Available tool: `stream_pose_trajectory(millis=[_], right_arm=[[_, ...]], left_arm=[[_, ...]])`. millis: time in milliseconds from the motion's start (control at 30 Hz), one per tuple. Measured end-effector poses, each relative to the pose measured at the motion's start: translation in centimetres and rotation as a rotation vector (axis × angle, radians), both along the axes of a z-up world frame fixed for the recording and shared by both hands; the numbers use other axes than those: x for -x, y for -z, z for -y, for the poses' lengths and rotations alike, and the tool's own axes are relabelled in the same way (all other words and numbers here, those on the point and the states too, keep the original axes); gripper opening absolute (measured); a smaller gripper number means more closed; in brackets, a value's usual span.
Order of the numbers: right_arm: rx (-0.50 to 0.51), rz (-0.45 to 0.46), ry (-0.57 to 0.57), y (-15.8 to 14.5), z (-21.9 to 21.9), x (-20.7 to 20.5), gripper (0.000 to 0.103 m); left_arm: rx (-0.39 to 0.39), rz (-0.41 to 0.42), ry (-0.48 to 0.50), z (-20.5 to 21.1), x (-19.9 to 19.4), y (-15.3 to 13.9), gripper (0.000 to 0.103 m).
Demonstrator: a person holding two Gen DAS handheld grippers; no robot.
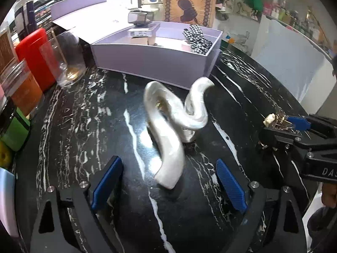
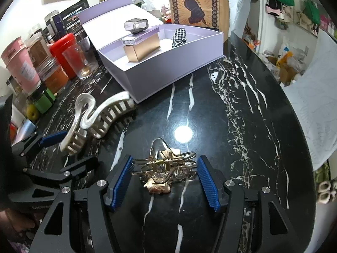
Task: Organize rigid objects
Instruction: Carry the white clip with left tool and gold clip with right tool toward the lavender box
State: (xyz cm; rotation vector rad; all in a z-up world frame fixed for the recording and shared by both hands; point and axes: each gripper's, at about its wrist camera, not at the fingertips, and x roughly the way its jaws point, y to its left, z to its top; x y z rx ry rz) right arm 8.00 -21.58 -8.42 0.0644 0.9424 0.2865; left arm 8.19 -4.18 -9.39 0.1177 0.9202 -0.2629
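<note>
A pearly white wavy hair claw (image 1: 168,126) lies on the black marble table (image 1: 84,126), just in front of an open lavender box (image 1: 155,63). My left gripper (image 1: 168,183) stands open, its blue pads on either side of the claw's near end without touching it. The right wrist view shows the white claw (image 2: 99,113) at the left with the left gripper (image 2: 71,147) by it. My right gripper (image 2: 164,181) is shut on a gold wire hair claw (image 2: 164,168), its pads pressing both ends. The right gripper (image 1: 284,126) with the gold claw (image 1: 273,120) also shows at the right of the left wrist view.
The lavender box (image 2: 168,71) holds a gold carton (image 2: 143,50), a checked scrunchie (image 2: 179,35) and a small grey item (image 2: 135,25). Jars, a red canister (image 2: 65,52) and a glass (image 2: 82,61) line the left edge. A brown paper bag (image 2: 193,2) stands behind the box.
</note>
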Motion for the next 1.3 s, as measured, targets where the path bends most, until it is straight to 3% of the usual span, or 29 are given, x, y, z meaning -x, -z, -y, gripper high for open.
stream_pose_trajectory(millis=[400,833,967,1133,1200,1300], right_arm=[[-0.005,-0.005,0.001,0.0,0.1,-0.2,0.062],[-0.014,-0.009,0.009,0.1,0.3,-0.2,0.063],[-0.026,0.000,-0.013,0.1,-0.1,0.0,0.079],[0.010,0.021,-0.028,0.3,-0.6,0.5,0.079],[0.010,0.029,-0.023,0.4,-0.6,0.6,0.079],[0.038,0.033,-0.022,0.4,-0.8,0.7,0.078]], left_arm=[[0.079,-0.022,0.039,-0.1,-2.3,-0.4,0.092],[0.090,-0.031,0.102,1.1,-4.0,-0.4,0.092],[0.090,-0.026,0.128,1.6,-4.3,-0.4,0.092],[0.093,-0.023,0.121,1.9,-4.6,-0.3,0.092],[0.095,-0.019,0.116,1.8,-4.6,-0.3,0.089],[0.071,0.001,0.100,1.8,-4.6,-0.4,0.072]])
